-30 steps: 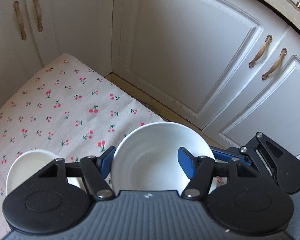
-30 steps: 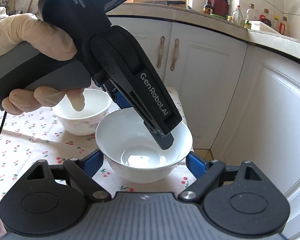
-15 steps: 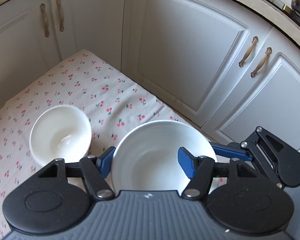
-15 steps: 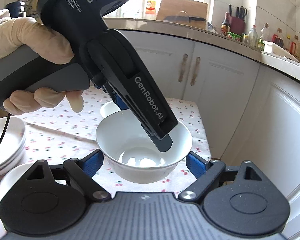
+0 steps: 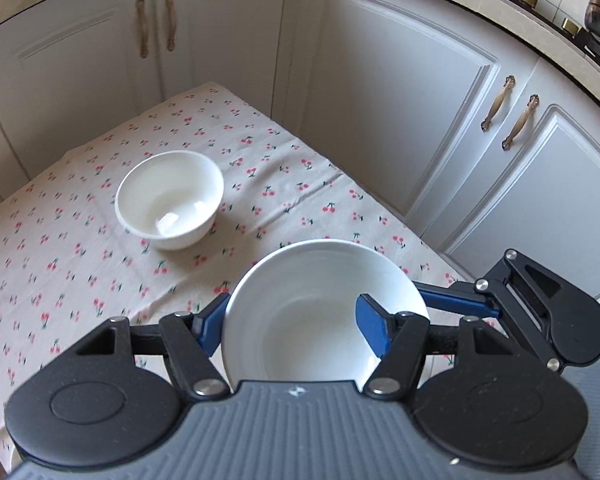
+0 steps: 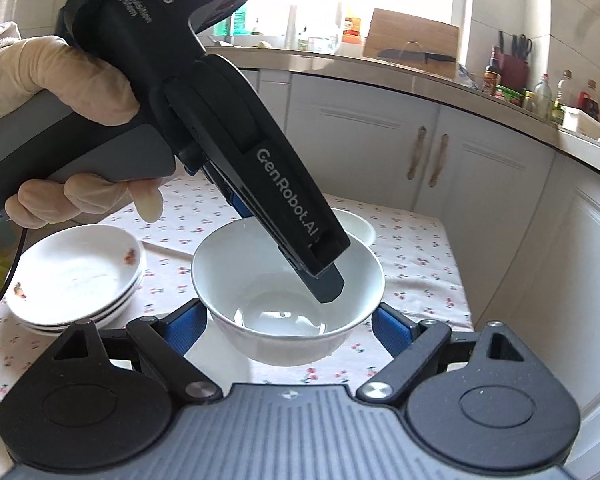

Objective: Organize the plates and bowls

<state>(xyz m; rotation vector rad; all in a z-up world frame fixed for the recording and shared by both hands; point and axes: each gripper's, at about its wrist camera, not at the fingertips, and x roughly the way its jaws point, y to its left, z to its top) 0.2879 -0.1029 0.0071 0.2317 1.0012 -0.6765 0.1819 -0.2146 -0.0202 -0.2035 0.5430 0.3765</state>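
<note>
A white bowl (image 5: 316,320) hangs above the cherry-print table, held by both grippers. My left gripper (image 5: 290,328) is shut on its wall, with one blue pad inside the bowl and the other outside. In the right wrist view the bowl (image 6: 284,280) sits between the blue pads of my right gripper (image 6: 288,330), which clasp its lower body from both sides. One finger (image 6: 324,276) of the left gripper dips into it from above. A second white bowl (image 5: 170,200) stands empty on the cloth beyond. A stack of white plates (image 6: 80,276) rests at the left.
The tablecloth (image 5: 80,272) covers a small table set into a corner of white cabinet doors (image 5: 400,100). The table's right edge drops off close to the held bowl. A gloved hand (image 6: 60,80) grips the left tool. Bottles and a knife block line the counter (image 6: 520,76).
Both grippers rose and travelled together with the bowl between them. The second bowl slid from the lower left into full view, and the plate stack came into the right wrist view.
</note>
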